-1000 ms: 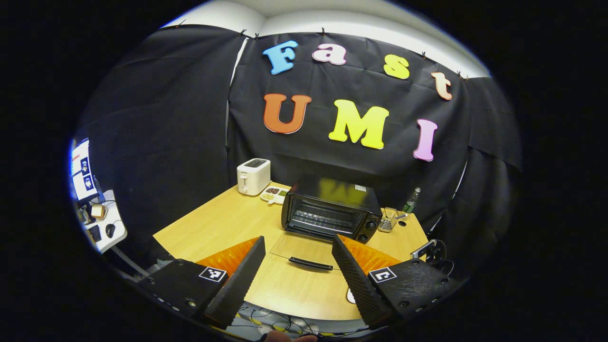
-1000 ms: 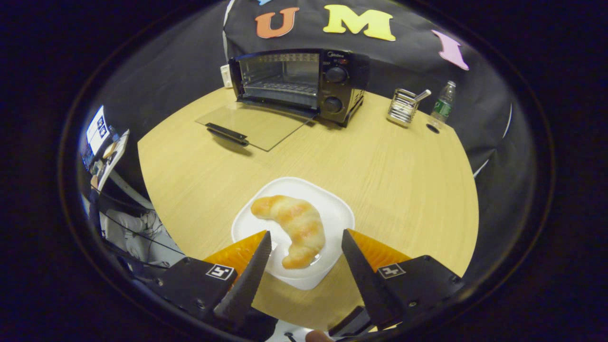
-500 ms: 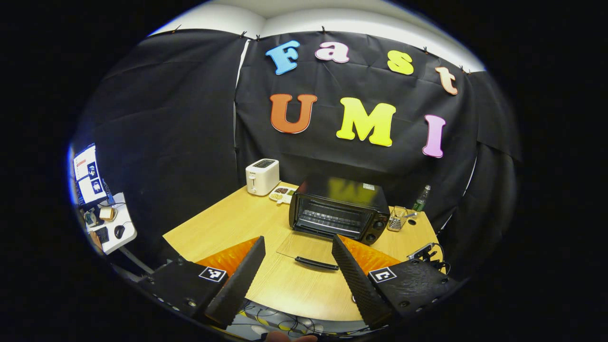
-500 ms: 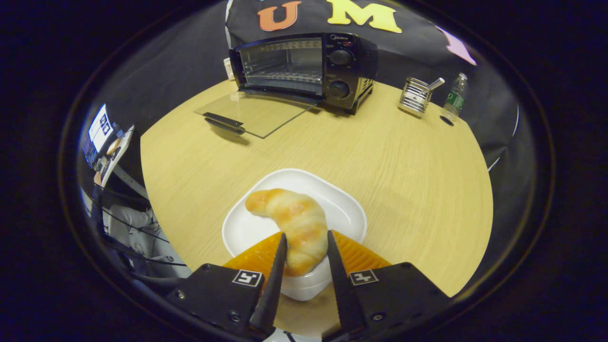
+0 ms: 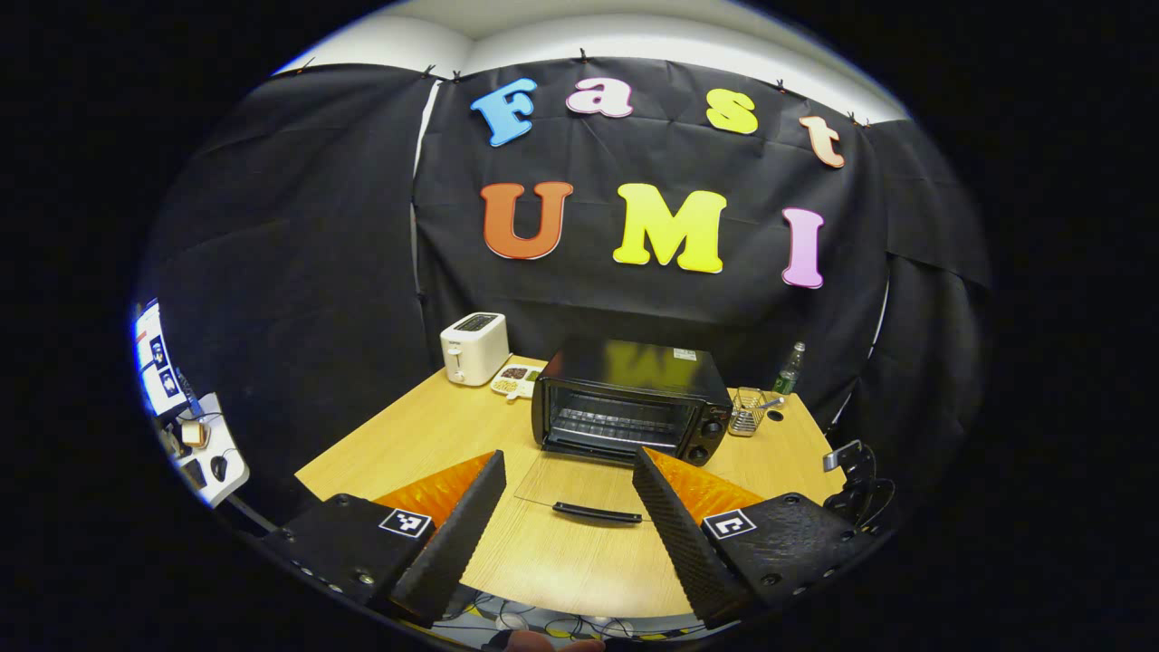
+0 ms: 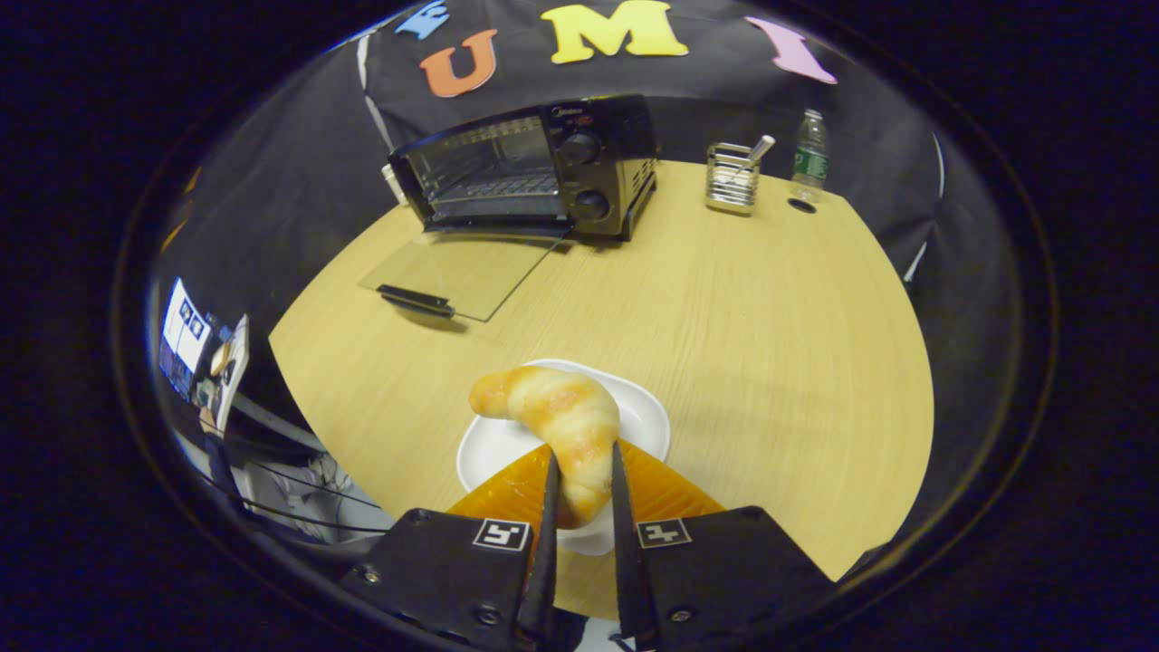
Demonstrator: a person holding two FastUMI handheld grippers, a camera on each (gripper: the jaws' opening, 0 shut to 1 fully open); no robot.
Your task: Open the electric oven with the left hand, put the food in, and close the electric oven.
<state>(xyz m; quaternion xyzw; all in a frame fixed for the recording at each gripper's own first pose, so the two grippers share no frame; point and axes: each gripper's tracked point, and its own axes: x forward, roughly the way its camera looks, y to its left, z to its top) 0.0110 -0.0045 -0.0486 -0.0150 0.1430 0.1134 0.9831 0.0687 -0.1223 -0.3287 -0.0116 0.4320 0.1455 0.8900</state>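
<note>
A black electric oven [image 5: 634, 398] [image 6: 525, 167] stands at the back of the wooden table with its glass door [image 5: 579, 484] [image 6: 457, 272] folded flat down in front. In the right gripper view a golden croissant [image 6: 552, 421] hangs just above a white plate [image 6: 647, 421], and my right gripper [image 6: 579, 480] is shut on its near end. In the left gripper view my left gripper [image 5: 566, 507] stays open, held back near the table's front edge, with the door handle [image 5: 598, 513] seen between its fingers.
A white toaster [image 5: 473, 347] and a small tray of snacks [image 5: 514, 378] sit left of the oven. A wire utensil holder [image 6: 732, 177] and a green bottle [image 6: 809, 154] stand to its right. A side desk with a screen [image 5: 154, 362] is far left.
My right gripper closed on the croissant and lifted it slightly off the plate. The left gripper stayed open and only shifted its aim a little.
</note>
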